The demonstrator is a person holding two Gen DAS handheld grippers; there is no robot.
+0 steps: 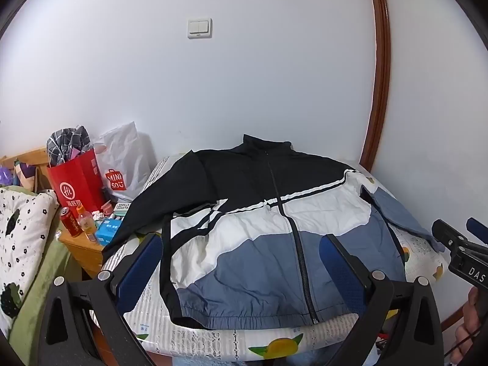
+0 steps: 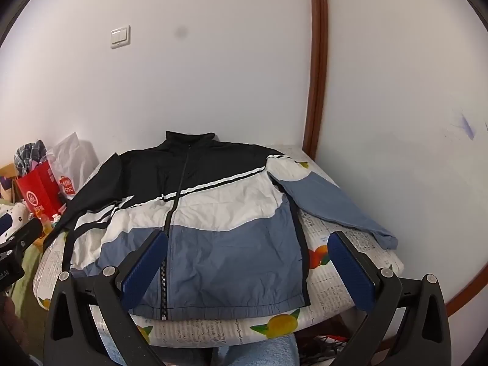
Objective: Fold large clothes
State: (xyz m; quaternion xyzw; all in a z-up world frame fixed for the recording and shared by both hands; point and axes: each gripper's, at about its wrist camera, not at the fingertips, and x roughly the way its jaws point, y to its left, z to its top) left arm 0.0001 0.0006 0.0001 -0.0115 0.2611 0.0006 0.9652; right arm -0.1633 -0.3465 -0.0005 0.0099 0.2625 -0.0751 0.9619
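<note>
Jacket (image 1: 262, 235) first: I see it spread flat, front up and zipped, on the table (image 1: 195, 340) with the fruit-print cover, collar toward the wall at 12 o'clock and hem toward me at 6. Its top is black, the middle white with black stripes, the lower part blue. One sleeve, black, runs down toward 8 o'clock past the table's edge; the other, blue (image 2: 332, 204), lies out toward 4 o'clock on the cover.

My left gripper (image 1: 241, 262) hangs above the hem with its fingers spread fully apart, nothing between them, pads clear of the cloth. My right gripper (image 2: 248, 262) is just as wide and also holds nothing; it hovers over the hem's right half, its right finger over bare cover.

At 9 o'clock, off the table, stand a red paper bag (image 1: 77, 183), a white shopping bag (image 1: 123, 164), a red can (image 1: 69, 221) and a small bottle (image 1: 86, 221). A light switch (image 1: 199, 28) sits on the wall.
</note>
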